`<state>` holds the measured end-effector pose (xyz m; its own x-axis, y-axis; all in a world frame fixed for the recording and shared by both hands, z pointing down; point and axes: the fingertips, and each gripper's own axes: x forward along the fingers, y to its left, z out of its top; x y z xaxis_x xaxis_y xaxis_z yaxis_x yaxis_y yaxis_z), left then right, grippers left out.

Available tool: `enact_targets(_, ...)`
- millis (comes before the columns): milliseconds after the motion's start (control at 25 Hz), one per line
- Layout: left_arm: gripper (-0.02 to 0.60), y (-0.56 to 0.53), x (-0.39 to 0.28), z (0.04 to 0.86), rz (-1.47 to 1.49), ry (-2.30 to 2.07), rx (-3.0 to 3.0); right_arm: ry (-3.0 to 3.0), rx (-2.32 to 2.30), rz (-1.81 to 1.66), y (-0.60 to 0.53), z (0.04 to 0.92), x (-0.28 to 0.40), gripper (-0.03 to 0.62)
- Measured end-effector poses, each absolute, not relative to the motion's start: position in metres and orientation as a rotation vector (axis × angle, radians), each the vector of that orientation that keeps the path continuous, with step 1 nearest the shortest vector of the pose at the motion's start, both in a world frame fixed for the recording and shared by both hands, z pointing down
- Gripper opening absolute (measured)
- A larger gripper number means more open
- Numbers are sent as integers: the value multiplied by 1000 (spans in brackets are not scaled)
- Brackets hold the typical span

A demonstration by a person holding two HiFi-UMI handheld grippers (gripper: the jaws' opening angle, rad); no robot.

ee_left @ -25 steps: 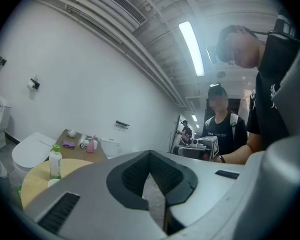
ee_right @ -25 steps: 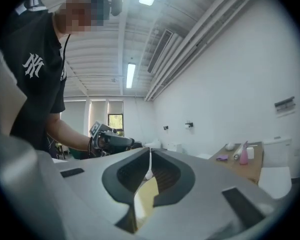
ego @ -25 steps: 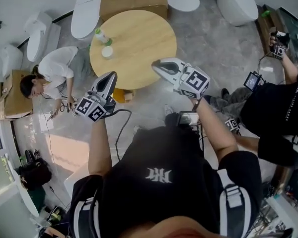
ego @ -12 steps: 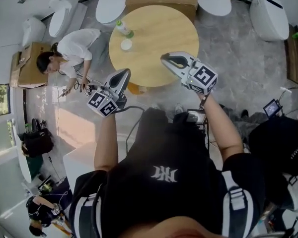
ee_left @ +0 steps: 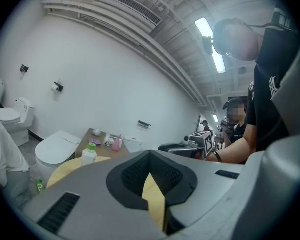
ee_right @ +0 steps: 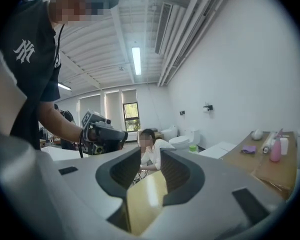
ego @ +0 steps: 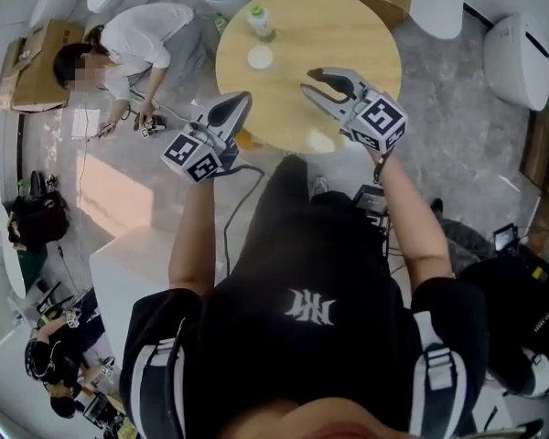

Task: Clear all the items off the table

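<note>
Starting on our left: the left gripper [ego: 241,101] sits just off the near-left edge of the round wooden table [ego: 366,26]. Its jaws are pinched together at the tips with nothing in them. All we see through the slit further back is a sliver of tabletop.

The bottle [ego: 259,21] isn't anywhere close to those jaws. It stands upright on the far-left part of the table, well beyond the tips, and in the left gripper view it shows up off to the left of them. It's a pale, see-through plastic bottle with a green cap and a light label. Just on the near side of it lies a small white round piece [ego: 259,58], flat on the wood. It could be a lid or a little cup; we can't tell which.

Over to the right, the right gripper [ego: 310,80] hangs above the near half of the table. Its jaws have just been opening and now stand partly apart. There's nothing between them, and the right gripper view only shows bare yellow tabletop through the gap. From this one the bottle and the white piece are further out and off to the left, well apart from the tips.
</note>
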<state>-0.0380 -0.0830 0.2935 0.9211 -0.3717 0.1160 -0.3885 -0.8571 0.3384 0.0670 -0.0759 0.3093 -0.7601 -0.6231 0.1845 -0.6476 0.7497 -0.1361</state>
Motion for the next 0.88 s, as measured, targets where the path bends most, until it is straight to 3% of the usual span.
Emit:
enact_targets(80, 12, -98, -43, 305, 43, -555, 2695, -2775, 991, 321, -88, 328, 57, 163)
enact_targets(280, 12, -133, -56, 325, 16, -523, 2639, -2720, 951, 402, -125, 359, 36, 164)
enact_targets(360, 12, -145, -62, 335, 25, -510, 2623, -2703, 940, 416, -138, 371, 28, 210)
enact_targets(480, 12, -159, -66, 354, 48, -506, 2589, -2682, 893, 429, -155, 391, 17, 211)
enact_targets(560, 12, -161, -64, 367, 68, -510, 2567, -2673, 866, 447, -161, 407, 14, 267)
enact_targets(680, 12, -164, -59, 381, 89, -515, 2549, -2674, 844, 451, -168, 428, 10, 275)
enact_targets(760, 12, -168, -61, 390, 100, -527, 2538, -2672, 848, 433, -177, 440, 5, 349)
enact_targets(880, 12, -171, -65, 402, 115, -563, 2514, -2682, 820, 392, -187, 453, -6, 350)
